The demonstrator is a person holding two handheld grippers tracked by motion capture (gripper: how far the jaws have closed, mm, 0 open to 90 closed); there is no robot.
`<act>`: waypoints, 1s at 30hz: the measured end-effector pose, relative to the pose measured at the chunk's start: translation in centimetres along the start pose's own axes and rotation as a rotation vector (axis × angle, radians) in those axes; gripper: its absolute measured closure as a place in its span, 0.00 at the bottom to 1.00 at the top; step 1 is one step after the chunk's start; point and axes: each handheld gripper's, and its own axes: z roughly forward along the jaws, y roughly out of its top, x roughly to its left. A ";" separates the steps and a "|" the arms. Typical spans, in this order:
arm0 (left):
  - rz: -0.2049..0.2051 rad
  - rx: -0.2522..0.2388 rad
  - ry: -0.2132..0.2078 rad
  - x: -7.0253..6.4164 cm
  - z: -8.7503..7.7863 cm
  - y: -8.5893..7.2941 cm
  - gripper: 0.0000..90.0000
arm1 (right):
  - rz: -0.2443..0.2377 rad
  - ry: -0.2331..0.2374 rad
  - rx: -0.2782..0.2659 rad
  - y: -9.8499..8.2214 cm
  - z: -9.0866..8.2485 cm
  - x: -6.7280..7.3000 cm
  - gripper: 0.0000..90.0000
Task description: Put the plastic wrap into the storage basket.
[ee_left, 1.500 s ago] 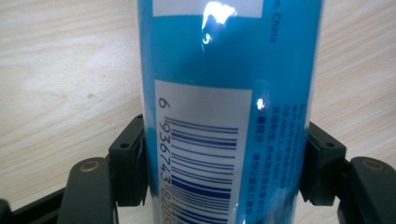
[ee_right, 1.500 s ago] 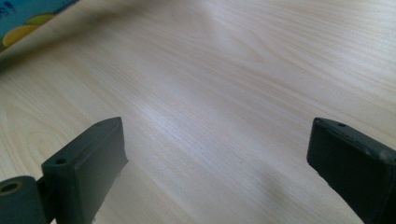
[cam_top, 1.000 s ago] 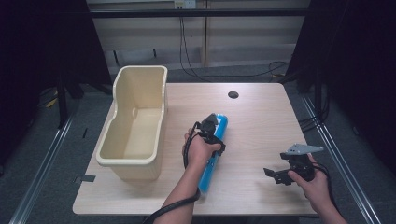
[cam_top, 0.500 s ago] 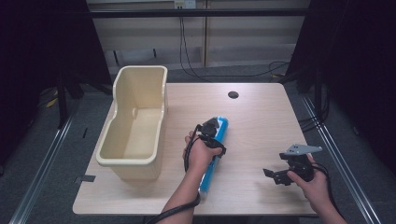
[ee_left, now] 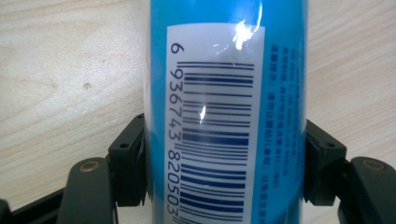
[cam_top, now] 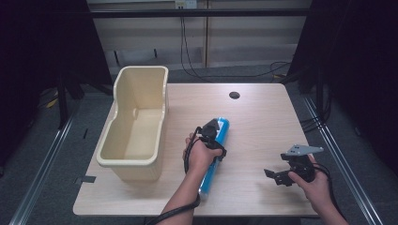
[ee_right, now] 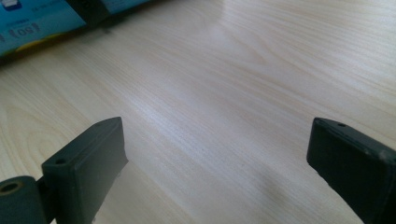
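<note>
Currently the left gripper [cam_top: 212,132] has just closed, jaws pinching the blue tube [ee_left: 226,93], which lies on the table [cam_top: 263,117] right of the bin [cam_top: 136,126]. The right gripper [cam_top: 277,176], well apart, stands spread over bare wood.

Light wood bench [cam_top: 263,122] fills centre of frame. Cream plastic tub [cam_top: 136,124], tall-walled, open-topped, sits at bench's left edge, long side running top to bottom. Small dark round hole [cam_top: 234,95] in benchtop, upper centre. Black cables [cam_top: 187,51] hang down pale wall behind, top centre, w/ grey floor around.
</note>
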 end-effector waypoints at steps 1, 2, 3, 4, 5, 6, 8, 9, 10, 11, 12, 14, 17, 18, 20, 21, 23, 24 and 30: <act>-0.010 0.018 -0.004 0.0 -0.3 0.0 0.36 | 0.002 0.000 0.000 0.0 0.0 0.0 0.05; -0.008 0.018 -0.008 0.1 -0.5 0.1 0.36 | -0.002 0.001 -0.003 0.0 0.0 0.0 0.05; -0.016 0.020 -0.010 0.1 -0.8 0.2 0.36 | 0.003 -0.002 -0.001 0.0 -0.1 0.0 0.05; -0.020 0.019 -0.016 0.1 -1.0 0.2 0.36 | 0.003 -0.003 -0.003 0.0 -0.1 0.0 0.05; -0.015 0.016 -0.019 0.2 -1.5 0.3 0.36 | 0.006 -0.002 -0.003 0.0 -0.1 0.0 0.05; -0.023 0.011 -0.020 0.2 -1.8 0.3 0.36 | 0.006 -0.002 -0.006 0.0 -0.1 -0.1 0.05; -0.010 0.006 -0.020 0.3 -2.6 0.5 0.36 | 0.006 -0.004 -0.007 0.0 -0.2 -0.1 0.05; -0.013 0.009 -0.024 0.3 -2.9 0.5 0.36 | 0.008 -0.006 -0.007 0.0 -0.2 -0.1 0.05; -0.017 0.004 -0.029 0.3 -3.2 0.6 0.36 | 0.012 -0.005 -0.008 0.0 -0.2 -0.1 0.05; -0.030 -0.008 -0.044 0.3 -3.5 0.6 0.36 | 0.008 -0.004 -0.011 0.0 -0.2 -0.1 0.05; -0.033 -0.010 -0.045 0.3 -3.7 0.6 0.36 | 0.010 -0.005 -0.012 0.0 -0.2 -0.1 0.05; -0.016 -0.005 -0.030 0.5 -4.5 0.8 0.36 | 0.007 -0.005 -0.014 0.0 -0.2 -0.1 0.05; -0.032 -0.010 -0.036 0.5 -5.3 0.9 0.36 | 0.000 -0.002 -0.013 0.0 -0.2 -0.1 0.05; -0.027 0.000 -0.043 0.7 -5.7 1.0 0.36 | 0.002 -0.002 -0.013 0.0 -0.2 -0.1 0.05; -0.029 -0.004 -0.045 0.7 -6.1 1.0 0.36 | 0.011 -0.005 -0.010 0.0 -0.3 -0.1 0.05; -0.027 -0.001 -0.044 0.7 -6.6 1.1 0.36 | 0.016 -0.006 -0.011 0.0 -0.3 -0.1 0.05; -0.027 0.004 -0.041 0.8 -6.8 1.1 0.36 | 0.018 -0.007 -0.012 0.0 -0.3 -0.1 0.05; -0.035 0.002 -0.038 0.8 -7.2 1.2 0.36 | 0.015 -0.007 -0.013 0.0 -0.3 -0.1 0.05; -0.034 0.009 -0.048 1.0 -9.1 1.4 0.36 | 0.010 -0.006 -0.020 0.0 -0.3 -0.2 0.05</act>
